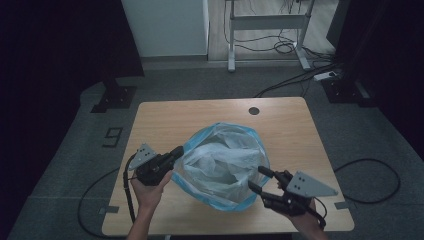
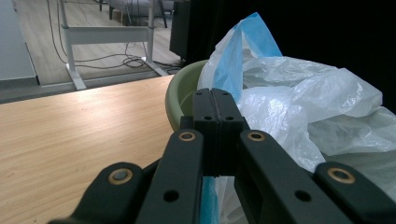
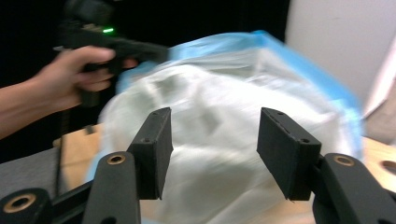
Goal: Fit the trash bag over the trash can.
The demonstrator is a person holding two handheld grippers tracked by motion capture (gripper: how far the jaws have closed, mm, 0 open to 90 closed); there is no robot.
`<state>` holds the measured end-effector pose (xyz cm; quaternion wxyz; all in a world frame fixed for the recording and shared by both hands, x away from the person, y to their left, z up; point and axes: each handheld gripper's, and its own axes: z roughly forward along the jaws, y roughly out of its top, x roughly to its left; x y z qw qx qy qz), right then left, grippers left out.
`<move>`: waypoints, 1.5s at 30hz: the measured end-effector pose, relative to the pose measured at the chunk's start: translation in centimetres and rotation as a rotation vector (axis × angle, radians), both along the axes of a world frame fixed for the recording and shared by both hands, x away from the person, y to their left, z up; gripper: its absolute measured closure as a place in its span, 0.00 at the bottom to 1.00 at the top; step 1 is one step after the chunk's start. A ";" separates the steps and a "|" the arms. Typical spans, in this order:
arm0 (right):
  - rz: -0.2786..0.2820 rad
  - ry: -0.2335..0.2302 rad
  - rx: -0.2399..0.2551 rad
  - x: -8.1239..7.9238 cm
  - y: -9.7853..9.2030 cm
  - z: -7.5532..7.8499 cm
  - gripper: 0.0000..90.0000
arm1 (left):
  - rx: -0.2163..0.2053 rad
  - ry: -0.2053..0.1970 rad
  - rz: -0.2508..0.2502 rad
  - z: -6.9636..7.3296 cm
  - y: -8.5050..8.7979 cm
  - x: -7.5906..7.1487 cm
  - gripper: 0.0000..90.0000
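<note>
Sitting mid-tabletop (image 1: 165,112), the white plastic bag (image 1: 222,162) with its blue rim was draped over a green basin (image 2: 183,95), mouth gaping upward. Left claw (image 1: 176,152) was clenched on the bag's rim at the left edge, jaws pressed together on the blue film. Right claw (image 1: 260,179) was released, jaws apart just beside the bag's near-right edge, nothing between them. Risk: thin film could slip from the one pinch or tear if pulled, and the rim would then sag off the basin.
</note>
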<state>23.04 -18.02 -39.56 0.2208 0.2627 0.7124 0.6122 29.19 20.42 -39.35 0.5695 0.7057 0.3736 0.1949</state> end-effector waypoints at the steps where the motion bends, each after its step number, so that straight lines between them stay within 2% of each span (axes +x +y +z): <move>1: -0.015 0.001 -0.004 0.6 -0.1 0.2 0.48 | -0.001 -0.002 -0.001 0.0 0.0 0.0 1.00; 6: -0.069 0.012 -0.007 3.5 -0.6 0.5 0.48 | -0.003 -0.007 0.000 -0.1 0.1 0.0 1.00; 15: -0.161 0.043 -0.007 7.4 -1.9 -0.3 0.49 | -0.009 -0.010 0.000 -0.3 0.4 -0.1 1.00; 20: -0.161 0.056 0.012 9.2 -2.0 -0.4 0.49 | -0.011 -0.008 -0.006 -0.3 0.1 0.1 1.00; 27: -0.146 0.074 0.009 11.5 -1.4 -0.2 0.50 | -0.014 -0.004 -0.015 -0.5 -0.4 0.5 1.00; 37: -0.155 0.110 0.005 11.8 -1.7 -0.9 0.53 | -0.028 0.004 -0.008 -0.7 -0.2 1.1 1.00; 39: -0.163 0.107 0.016 11.3 -2.1 -1.0 0.55 | -0.032 0.004 -0.005 -0.7 -0.2 1.1 1.00; 41: -0.148 0.100 0.033 10.6 -2.7 -1.1 0.55 | -0.027 0.005 -0.006 -0.8 -0.1 1.1 1.00; 45: -0.124 0.097 0.036 8.9 -3.9 -1.6 0.55 | -0.031 0.011 -0.005 -0.9 0.1 1.2 1.00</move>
